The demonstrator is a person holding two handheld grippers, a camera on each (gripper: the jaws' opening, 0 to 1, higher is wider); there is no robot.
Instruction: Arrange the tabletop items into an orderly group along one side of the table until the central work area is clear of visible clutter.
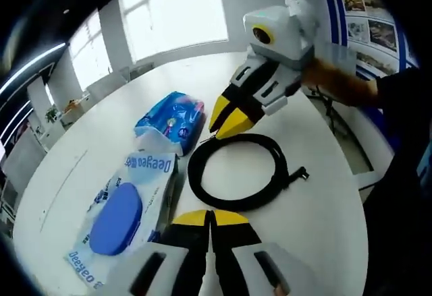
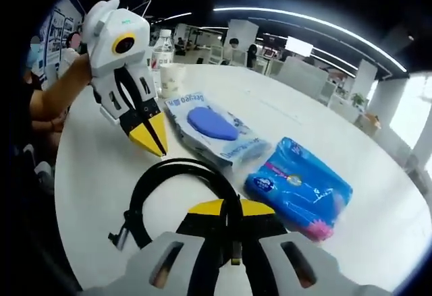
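In the left gripper view the left hand-held gripper (image 1: 210, 218) rises from the bottom edge, its yellow-tipped jaws pressed together with nothing between them, just short of the coiled black cable (image 1: 237, 172). In the right gripper view the right hand-held gripper (image 2: 231, 208) has its yellow tips closed on the near arc of that cable (image 2: 177, 195), whose plug end trails off to the left.

The round white counter (image 1: 135, 100) carries, beside the coil, a white wet-wipes pack (image 1: 125, 215) with a blue oval lid and a blue tissue pack (image 1: 171, 120) touching it (the two lie side by side). At the far edge in the right gripper view stand a water bottle (image 2: 160, 51) and a paper cup (image 2: 173, 78).

The room is an open office with bright windows, ceiling light strips and posters on one wall. A person's hand (image 1: 337, 80) holds the right hand-held gripper tilted downward over the coil. Bare counter lies open beyond the packs, toward the rim.
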